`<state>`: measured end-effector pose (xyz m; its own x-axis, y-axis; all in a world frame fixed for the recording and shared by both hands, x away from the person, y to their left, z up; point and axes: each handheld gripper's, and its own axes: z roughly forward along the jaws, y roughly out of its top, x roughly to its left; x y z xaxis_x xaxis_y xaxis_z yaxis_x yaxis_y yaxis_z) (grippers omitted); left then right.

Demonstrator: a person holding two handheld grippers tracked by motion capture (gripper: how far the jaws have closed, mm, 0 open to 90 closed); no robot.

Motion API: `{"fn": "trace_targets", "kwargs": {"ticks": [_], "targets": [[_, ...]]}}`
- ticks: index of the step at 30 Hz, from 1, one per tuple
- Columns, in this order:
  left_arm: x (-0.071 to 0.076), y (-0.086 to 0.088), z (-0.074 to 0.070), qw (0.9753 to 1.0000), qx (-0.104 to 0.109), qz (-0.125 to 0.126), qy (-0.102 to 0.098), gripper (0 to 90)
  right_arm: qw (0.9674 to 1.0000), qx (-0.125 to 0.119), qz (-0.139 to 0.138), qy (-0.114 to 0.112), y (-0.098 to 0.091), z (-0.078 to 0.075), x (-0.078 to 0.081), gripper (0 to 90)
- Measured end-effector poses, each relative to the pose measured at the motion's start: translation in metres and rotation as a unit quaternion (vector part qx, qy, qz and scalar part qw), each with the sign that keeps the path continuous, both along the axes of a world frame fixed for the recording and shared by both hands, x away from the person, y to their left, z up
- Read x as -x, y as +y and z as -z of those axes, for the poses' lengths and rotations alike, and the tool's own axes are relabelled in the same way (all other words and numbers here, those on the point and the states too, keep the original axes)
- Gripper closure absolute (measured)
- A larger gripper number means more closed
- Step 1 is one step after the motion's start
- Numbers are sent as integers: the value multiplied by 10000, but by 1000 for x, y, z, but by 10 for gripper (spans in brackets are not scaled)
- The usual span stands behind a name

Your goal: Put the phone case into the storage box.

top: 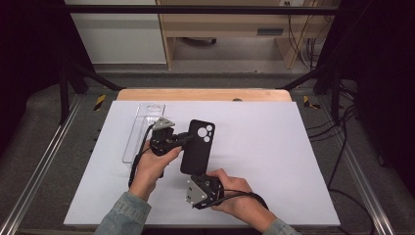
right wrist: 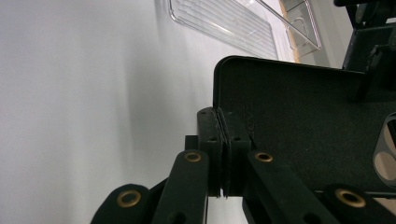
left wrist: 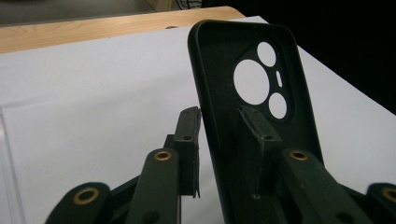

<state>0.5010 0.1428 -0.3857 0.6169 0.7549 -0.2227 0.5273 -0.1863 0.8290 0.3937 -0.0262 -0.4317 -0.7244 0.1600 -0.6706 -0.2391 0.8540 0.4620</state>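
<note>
The right tongs (right wrist: pixel 223 154) pinch the black phone case (top: pixel 197 147) at its near edge; the left tongs (left wrist: pixel 224 154) straddle its side wall, pads apart, above the white tabletop (top: pixel 274 147).

On my desk (top: pixel 274 161): one black phone case (top: pixel 198 147) with four camera cut-outs, one clear plastic tray (top: pixel 143 128), and my two hand-held grippers, left hand-held gripper (top: pixel 185 138) and right hand-held gripper (top: pixel 200 177).
</note>
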Motion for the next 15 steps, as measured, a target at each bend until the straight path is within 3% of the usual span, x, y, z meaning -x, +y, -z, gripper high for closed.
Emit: {"fn": "trace_targets", "kwargs": {"ticks": [15], "targets": [[0, 1, 0, 10000, -1, 51, -9, 812, 10000, 30, 15, -12, 0, 1, 0, 892]]}}
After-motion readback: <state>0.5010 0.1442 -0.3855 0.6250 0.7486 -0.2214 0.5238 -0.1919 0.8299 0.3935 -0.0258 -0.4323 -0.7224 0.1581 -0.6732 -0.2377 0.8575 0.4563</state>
